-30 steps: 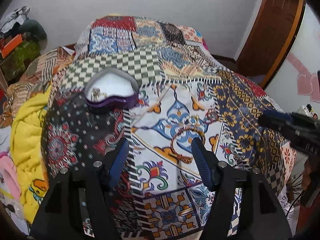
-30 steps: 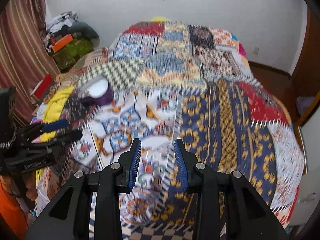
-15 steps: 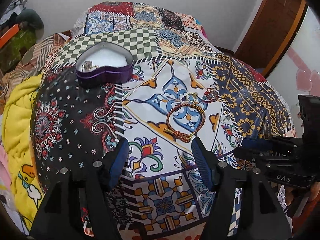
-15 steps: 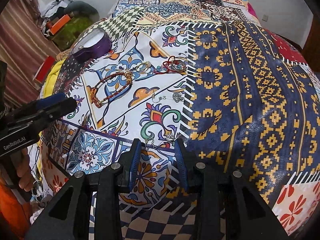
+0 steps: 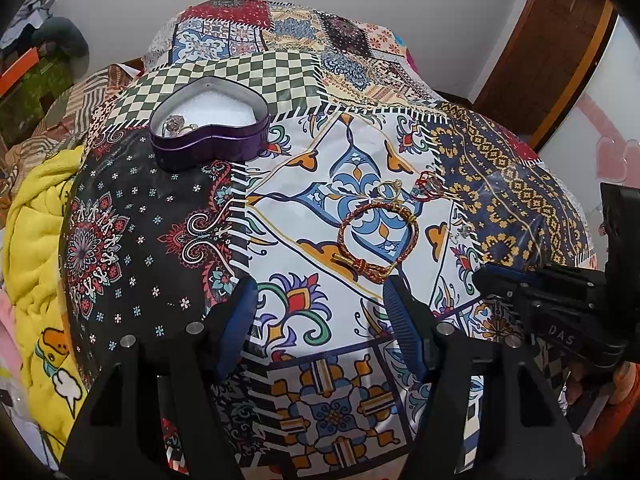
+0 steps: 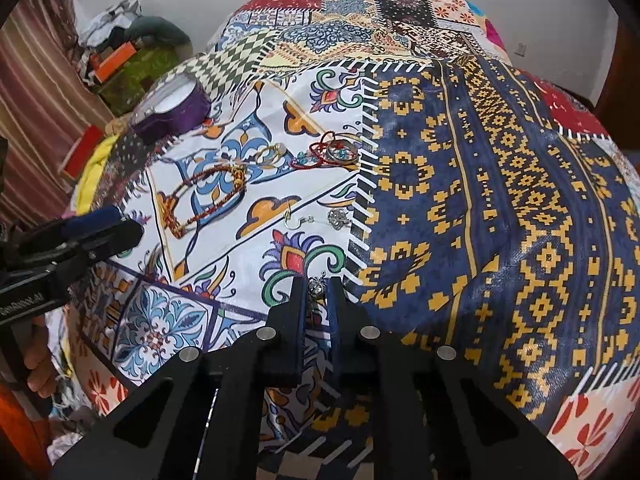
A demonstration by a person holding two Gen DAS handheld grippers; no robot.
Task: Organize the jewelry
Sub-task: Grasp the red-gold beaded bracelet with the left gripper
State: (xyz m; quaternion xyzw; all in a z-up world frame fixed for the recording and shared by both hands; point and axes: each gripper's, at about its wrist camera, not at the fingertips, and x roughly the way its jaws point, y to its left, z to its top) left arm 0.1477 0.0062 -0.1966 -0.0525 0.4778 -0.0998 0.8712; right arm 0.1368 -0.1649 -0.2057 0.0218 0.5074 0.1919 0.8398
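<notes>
Small silver jewelry piece (image 6: 317, 287) pinched at tips of right gripper (image 6: 317, 290), jaws nearly closed on it, low over bed's patchwork cover (image 6: 460, 184). Left gripper (image 5: 318, 304) wide apart, holding nothing, nr red bracelet (image 5: 376, 240). Purple heart box (image 5: 210, 130) w/ ring farther back.

Black plastic left gripper (image 5: 320, 300) with ribbed blue finger pads (image 5: 402, 320) and silver screws; matching black right gripper (image 6: 318, 292).
</notes>
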